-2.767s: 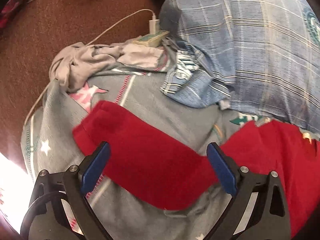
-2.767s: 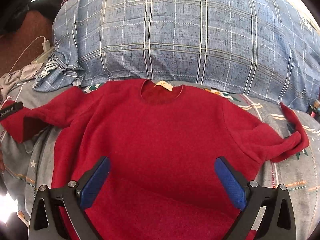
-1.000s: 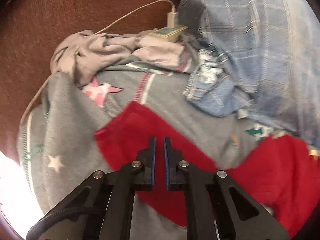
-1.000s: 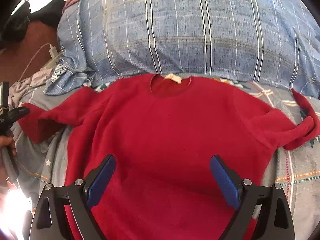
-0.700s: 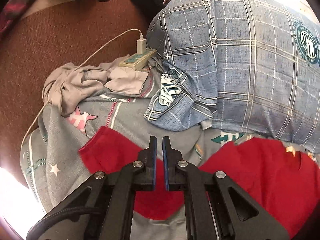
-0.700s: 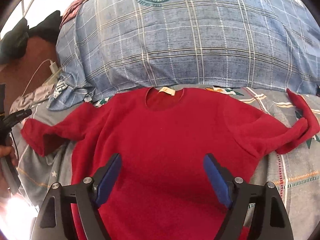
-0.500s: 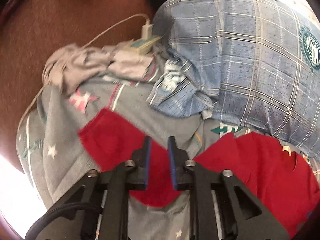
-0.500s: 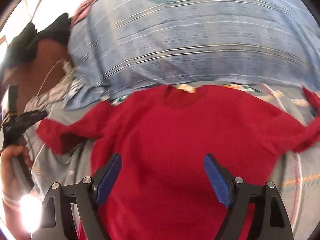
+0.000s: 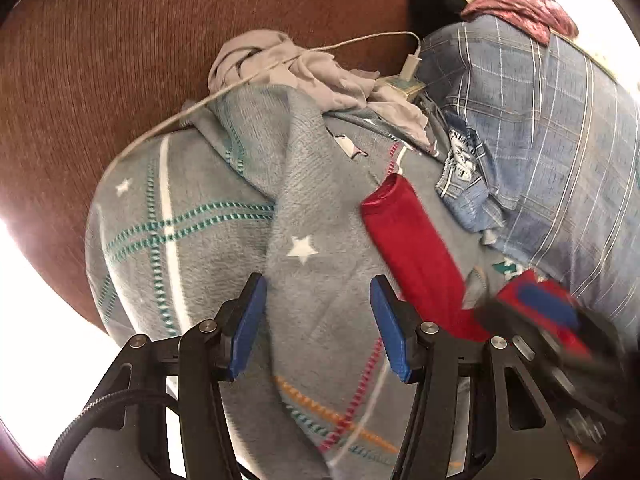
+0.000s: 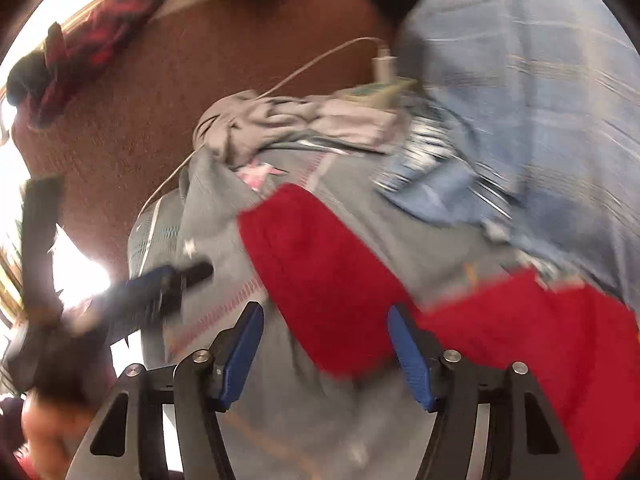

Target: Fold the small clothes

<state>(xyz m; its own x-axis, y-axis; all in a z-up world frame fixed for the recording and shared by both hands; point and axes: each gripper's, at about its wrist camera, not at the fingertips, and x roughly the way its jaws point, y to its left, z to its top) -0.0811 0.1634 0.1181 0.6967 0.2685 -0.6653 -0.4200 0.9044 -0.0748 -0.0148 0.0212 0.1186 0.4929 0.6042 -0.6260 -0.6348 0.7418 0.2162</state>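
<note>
1. Red sweater (image 10: 320,264) lies flat on the grey blanket (image 9: 200,220), sleeve stretched out beside the plaid pillow (image 9: 560,140).
2. Both tongs, left (image 9: 316,330) and right (image 10: 326,354), gape wide, holding nothing.
3. Looks like the sleeve-fold step; next, pinch the cuff and carry it inward.

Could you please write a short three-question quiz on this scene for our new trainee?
1. True or false: the left gripper is shut on the red sleeve.
2. What colour is the blanket under the sweater?
3. The sleeve lies: A) between the right gripper's open fingers, B) on the blue checked quilt, C) on the grey rag.

Key: 1 false; 2 grey; 3 A.
</note>
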